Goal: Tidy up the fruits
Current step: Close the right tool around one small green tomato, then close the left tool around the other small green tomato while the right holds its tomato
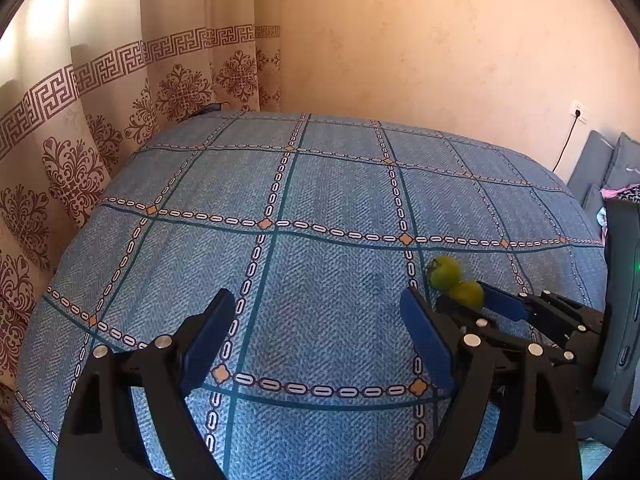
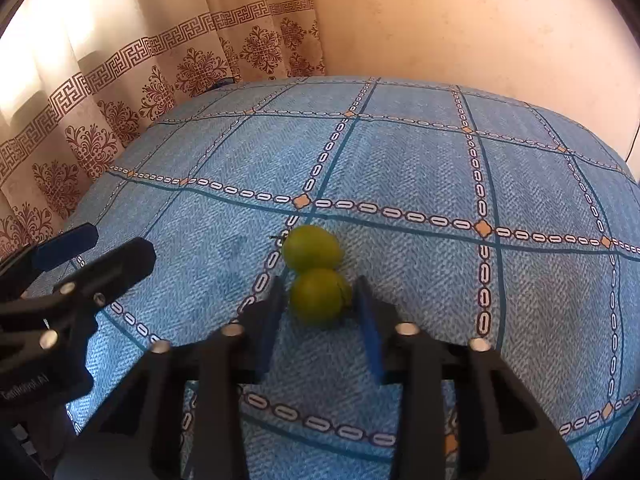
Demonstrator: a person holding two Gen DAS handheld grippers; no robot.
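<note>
Two green round fruits lie touching each other on the blue patterned cloth. The nearer green fruit sits between the blue pads of my right gripper, which is shut on it, both pads against its sides. Just beyond rests the farther green fruit, free of the pads. In the left wrist view the same pair shows at right: the farther fruit and the gripped one inside the right gripper. My left gripper stands open over bare cloth to the left of the fruits; it also shows as the left gripper.
A patterned beige curtain hangs along the left edge of the cloth-covered surface, and a plain wall stands behind it. A wall socket with a black cable and grey cushions are at the far right.
</note>
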